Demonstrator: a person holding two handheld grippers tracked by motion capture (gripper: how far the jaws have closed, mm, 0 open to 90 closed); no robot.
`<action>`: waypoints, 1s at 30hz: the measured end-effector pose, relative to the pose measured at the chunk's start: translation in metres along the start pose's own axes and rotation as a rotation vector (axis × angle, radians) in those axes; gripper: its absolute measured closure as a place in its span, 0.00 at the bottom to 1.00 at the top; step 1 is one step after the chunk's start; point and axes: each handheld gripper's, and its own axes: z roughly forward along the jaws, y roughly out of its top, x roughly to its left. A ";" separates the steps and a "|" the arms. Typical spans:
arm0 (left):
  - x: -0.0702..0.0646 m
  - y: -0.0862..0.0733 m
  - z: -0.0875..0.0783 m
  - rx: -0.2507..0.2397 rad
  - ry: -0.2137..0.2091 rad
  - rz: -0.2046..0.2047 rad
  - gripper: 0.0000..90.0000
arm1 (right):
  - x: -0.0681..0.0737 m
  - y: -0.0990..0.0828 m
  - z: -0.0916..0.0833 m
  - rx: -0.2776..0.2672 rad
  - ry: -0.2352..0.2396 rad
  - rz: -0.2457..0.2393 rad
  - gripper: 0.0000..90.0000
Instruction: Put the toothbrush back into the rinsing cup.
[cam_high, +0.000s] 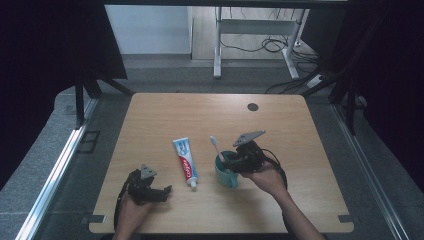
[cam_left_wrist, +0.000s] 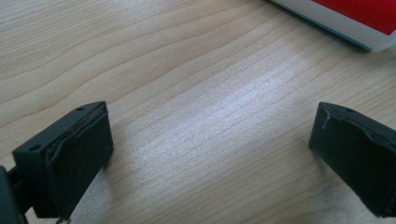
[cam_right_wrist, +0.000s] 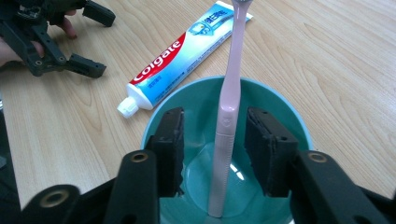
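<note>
Pink plastic toothbrush stands in the round teal cup, its foot on the cup's floor and its handle leaning up past the far rim. Your right gripper hangs over the cup's mouth with its 2 black jaws on either side of the handle — a gap shows on both sides, so the pads press on nothing and the toothbrush stands free between them. From above, the right gripper sits at the cup near the middle of the pale wooden table, with the toothbrush slanting up and away from you.

Just left of the cup lies the white, red and blue Colgate toothpaste tube, flat on the wood, its white cap toward you.

Your left gripper rests on the table near the front edge, left of the tube's cap — its jaws are spread wide over bare wood, with a corner of the tube beyond them.
</note>
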 end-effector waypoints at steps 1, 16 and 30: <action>0.000 0.000 0.000 0.000 0.000 0.000 0.00 | 0.000 0.000 -0.001 0.000 0.000 -0.001 0.62; 0.000 0.000 0.000 0.001 0.000 0.000 0.00 | 0.000 0.001 -0.014 0.000 -0.018 -0.004 0.41; 0.000 0.000 0.000 0.001 -0.001 0.000 0.00 | 0.001 0.000 -0.032 -0.037 -0.057 0.005 0.21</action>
